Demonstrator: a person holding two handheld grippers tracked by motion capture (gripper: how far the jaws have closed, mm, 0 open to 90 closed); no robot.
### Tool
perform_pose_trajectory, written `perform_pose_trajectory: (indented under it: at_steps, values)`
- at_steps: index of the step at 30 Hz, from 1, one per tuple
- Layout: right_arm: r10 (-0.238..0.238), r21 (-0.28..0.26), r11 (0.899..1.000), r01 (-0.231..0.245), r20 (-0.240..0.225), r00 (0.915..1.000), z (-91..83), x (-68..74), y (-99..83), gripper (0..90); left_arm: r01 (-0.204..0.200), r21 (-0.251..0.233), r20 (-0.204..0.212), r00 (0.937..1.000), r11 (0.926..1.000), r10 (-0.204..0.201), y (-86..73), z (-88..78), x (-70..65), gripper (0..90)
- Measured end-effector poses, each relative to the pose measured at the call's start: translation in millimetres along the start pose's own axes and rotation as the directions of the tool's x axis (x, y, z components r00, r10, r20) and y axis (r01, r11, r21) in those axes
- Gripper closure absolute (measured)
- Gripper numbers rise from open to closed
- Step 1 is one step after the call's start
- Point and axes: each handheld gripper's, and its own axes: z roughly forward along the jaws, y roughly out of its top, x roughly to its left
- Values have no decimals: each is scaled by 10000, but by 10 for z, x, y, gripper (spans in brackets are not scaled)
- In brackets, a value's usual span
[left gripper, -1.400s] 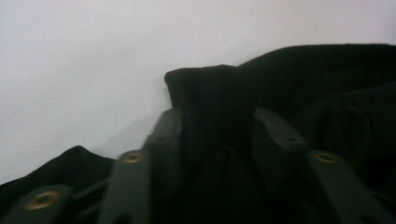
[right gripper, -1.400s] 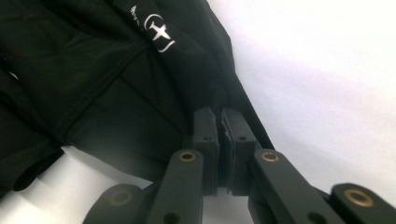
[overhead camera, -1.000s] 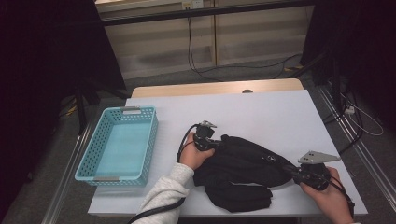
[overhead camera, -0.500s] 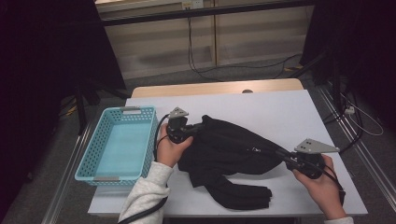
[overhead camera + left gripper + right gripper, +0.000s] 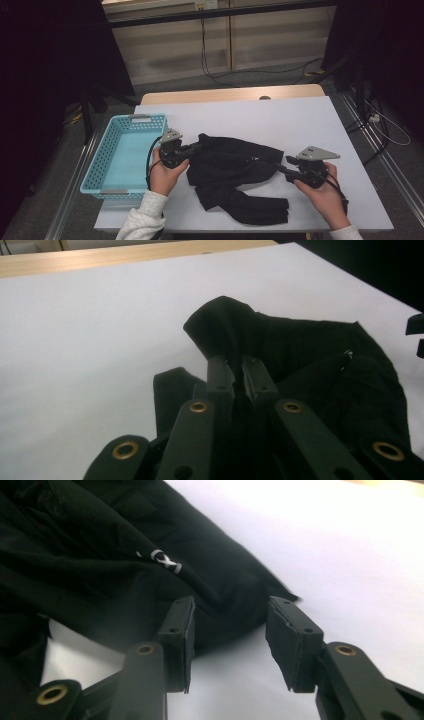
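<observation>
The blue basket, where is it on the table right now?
In the high view the blue basket sits at the table's left edge, just left of the left gripper and the black garment.

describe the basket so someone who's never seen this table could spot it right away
Start at the white table and go to its left edge. There sits the basket, just left of the left gripper that pinches the black garment. It is a light blue rectangular tray with perforated walls.
</observation>
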Motion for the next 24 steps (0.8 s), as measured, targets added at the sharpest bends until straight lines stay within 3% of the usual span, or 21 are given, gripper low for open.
perform_pose_trajectory:
  at_steps: [3,4,8,9,10,11,12,13,14,24]
  values:
    - [-175,264,9995,180,-166,9997,181,77,42,536,22,-33,-77,10000,10000,-22,-33,-17,-8,840]
    - [-240,595,9979,255,-260,9994,299,131,68,552,-18,-20,-81,10000,10000,18,-40,-27,-7,839]
    - [-83,1169,9931,107,-208,9997,456,202,64,480,49,-55,-170,9998,10000,-50,-74,-48,6,839]
    - [-105,1338,9909,157,-388,9992,497,225,52,480,27,-40,-207,9998,10000,-28,-86,-51,15,839]
    - [-281,1377,9899,347,-497,9984,529,245,36,480,83,-20,-194,9998,10000,-84,-94,-50,21,839]
    - [-887,1423,9853,947,-481,9949,583,284,11,535,121,14,-189,9997,9999,-121,-100,-54,28,839]
    - [-887,1423,9853,947,-481,9949,583,284,11,535,189,-1,-177,9997,9998,-189,-102,-59,32,839]
    - [-1063,1280,9856,1107,-413,9935,590,285,2,609,200,15,-179,9996,9998,-200,-102,-67,33,839]
    - [-994,1243,9866,1057,-554,9935,560,261,14,852,156,-24,-225,9996,9999,-156,-96,-79,22,839]
    - [-840,522,9949,869,-556,9949,273,68,51,861,162,-221,-429,9989,9996,-171,-90,-93,43,836]
